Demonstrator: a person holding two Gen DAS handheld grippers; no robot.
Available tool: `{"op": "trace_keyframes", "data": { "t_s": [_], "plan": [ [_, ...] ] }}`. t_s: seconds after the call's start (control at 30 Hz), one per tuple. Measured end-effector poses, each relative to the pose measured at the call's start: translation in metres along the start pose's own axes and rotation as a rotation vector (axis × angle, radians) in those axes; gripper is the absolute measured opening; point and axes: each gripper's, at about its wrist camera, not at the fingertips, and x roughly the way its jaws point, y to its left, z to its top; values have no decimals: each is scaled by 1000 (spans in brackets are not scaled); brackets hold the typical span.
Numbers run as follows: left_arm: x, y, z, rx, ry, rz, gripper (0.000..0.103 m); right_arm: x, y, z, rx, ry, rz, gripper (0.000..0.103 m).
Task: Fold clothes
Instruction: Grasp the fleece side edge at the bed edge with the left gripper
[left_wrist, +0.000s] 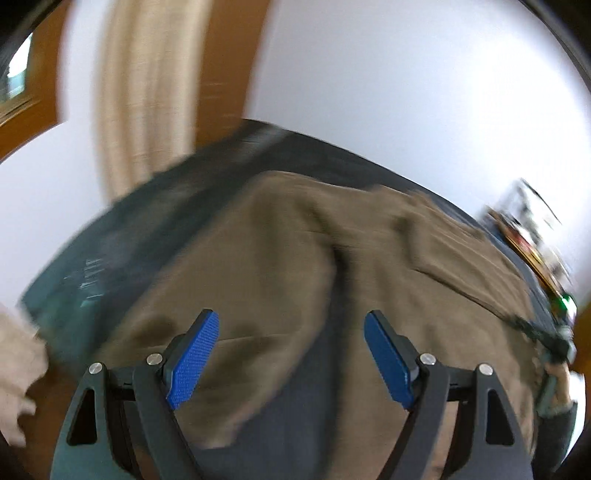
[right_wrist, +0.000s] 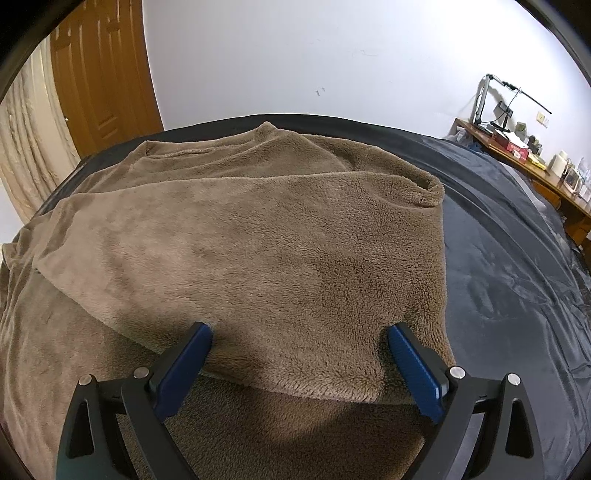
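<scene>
Both grippers sit wide open over the brown fleece garment (right_wrist: 258, 240), and neither has hold of anything. Left gripper (left_wrist: 291, 354) hangs above the garment with nothing between its blue pads (left_wrist: 192, 360), in a view too smeared for detail. Right gripper (right_wrist: 299, 365) has its jaws spread to either side of the garment's near folded edge, fingertips down at the fleece; contact is hard to confirm. That garment lies spread on the dark bedspread (right_wrist: 517, 258), and one side panel is already laid across its body, cuff opening showing at the garment's far right corner. So, by my read, the first fold is in; the garment's left portion lies unfolded and loose, and the cross-fold looks not yet started.
</scene>
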Motion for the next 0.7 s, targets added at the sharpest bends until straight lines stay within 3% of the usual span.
{"op": "trace_keyframes", "data": {
  "t_s": [0.1, 0.2, 0.53, 0.7],
  "plan": [
    [-8, 39, -8, -82, -19, 68, 84, 0, 0, 0, -2, -1, 0, 98],
    [-2, 56, -17, -109, 1, 88, 84, -1, 0, 0, -2, 0, 0, 98],
    [2, 57, -22, -65, -16, 128, 82, -1, 0, 0, -1, -1, 0, 98],
    [-2, 68, -21, -90, -30, 156, 82, -2, 0, 0, -1, -1, 0, 98]
  ]
}}
